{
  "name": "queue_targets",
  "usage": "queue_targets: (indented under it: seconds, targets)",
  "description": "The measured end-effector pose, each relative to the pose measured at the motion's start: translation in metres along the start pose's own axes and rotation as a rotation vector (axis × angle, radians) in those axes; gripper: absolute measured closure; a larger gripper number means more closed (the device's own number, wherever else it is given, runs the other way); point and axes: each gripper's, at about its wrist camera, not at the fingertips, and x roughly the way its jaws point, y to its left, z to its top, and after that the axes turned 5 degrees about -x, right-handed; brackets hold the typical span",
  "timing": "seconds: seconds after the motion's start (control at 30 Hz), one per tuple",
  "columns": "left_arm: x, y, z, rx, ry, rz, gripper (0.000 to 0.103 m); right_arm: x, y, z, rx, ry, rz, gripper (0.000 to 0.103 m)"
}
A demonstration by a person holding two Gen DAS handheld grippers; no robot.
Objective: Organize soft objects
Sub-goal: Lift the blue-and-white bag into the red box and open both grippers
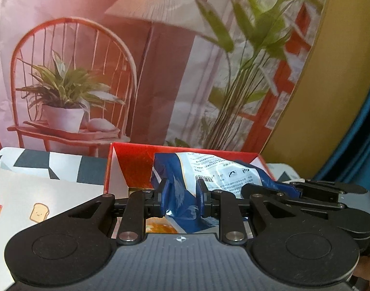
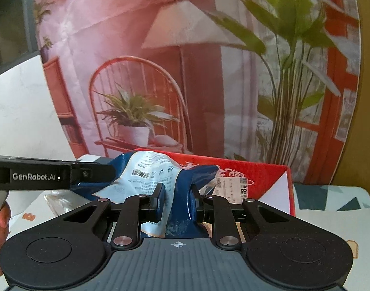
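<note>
A crumpled blue and white snack bag is held up between both grippers, over the open red box. My left gripper is shut on the bag's blue edge. In the right wrist view my right gripper is shut on the same snack bag, with the red box just behind it. The left gripper reaches in from the left in that view, and the right gripper shows at the right in the left wrist view. The bag's lower part is hidden behind the gripper bodies.
A printed backdrop with a chair, lamp and plants stands right behind the box. A white mat with cartoon toast lies to the left over a patterned grey and white cloth. A hand shows at the left edge.
</note>
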Motion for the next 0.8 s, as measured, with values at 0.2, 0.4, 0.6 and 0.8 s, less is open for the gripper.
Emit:
queue_targets:
  seconds: [0.2, 0.4, 0.6, 0.8]
  targets:
    - [0.047, 0.003, -0.001, 0.007, 0.076, 0.023, 0.078, 0.045, -0.021, 0.001, -0.010, 0.067, -0.008, 0.084]
    - [0.075, 0.009, -0.002, 0.003, 0.129, 0.034, 0.078, 0.076, -0.041, -0.003, 0.004, 0.150, -0.027, 0.083]
    - [0.069, 0.002, -0.006, 0.053, 0.116, 0.050, 0.064, 0.074, -0.052, -0.010, 0.013, 0.178, -0.087, 0.076]
    - [0.031, -0.003, -0.015, 0.121, 0.055, 0.092, 0.029, 0.046, -0.044, -0.024, -0.002, 0.171, -0.136, 0.048]
